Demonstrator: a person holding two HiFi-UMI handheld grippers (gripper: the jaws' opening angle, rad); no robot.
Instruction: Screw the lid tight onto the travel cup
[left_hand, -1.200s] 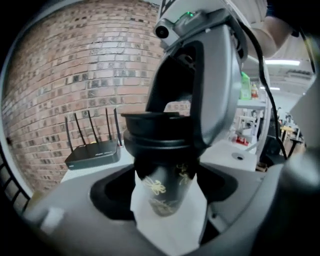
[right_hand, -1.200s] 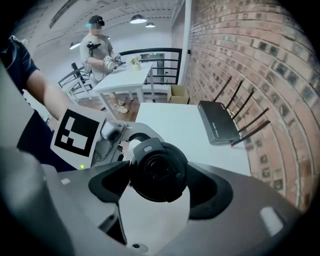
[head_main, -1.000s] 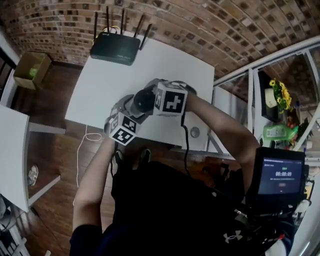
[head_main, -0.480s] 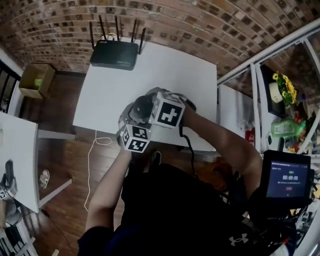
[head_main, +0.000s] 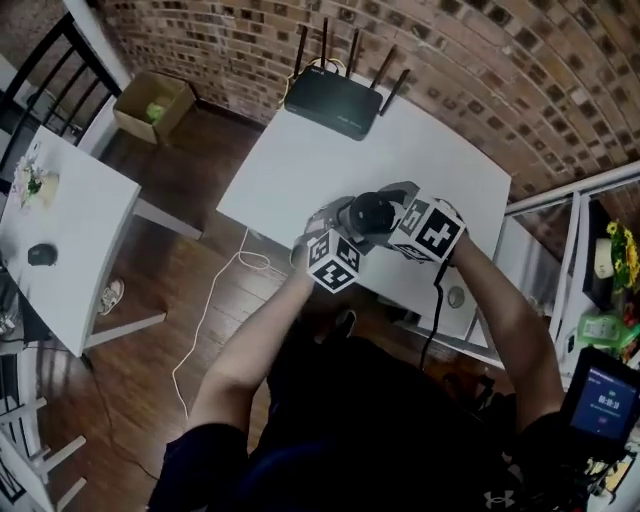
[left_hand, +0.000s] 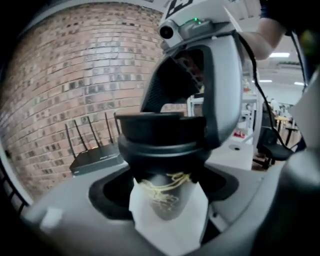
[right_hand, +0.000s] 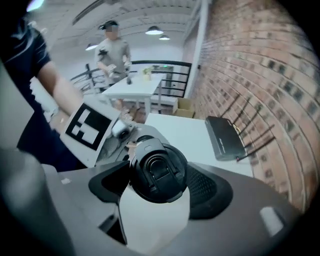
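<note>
Lid (right_hand: 159, 172) — right claw (right_hand: 158, 186), cup (left_hand: 164, 196) — left claw (left_hand: 163, 212), seemingly

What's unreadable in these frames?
- Thread seating: left gripper view, lid skirt covers cup rim.
- Cup base: same view, hidden by left gripper.
- Cup body: head view, under right gripper and marker cube.
- Print on router: too small in every view.

Dark short-sleeved shirt (head_main: 380, 420). Grey moulded left gripper (left_hand: 167, 200) and right gripper (right_hand: 156, 175); 1 black-and-white marker cube (head_main: 333, 262) on each; thin black cable (head_main: 436, 300).
</note>
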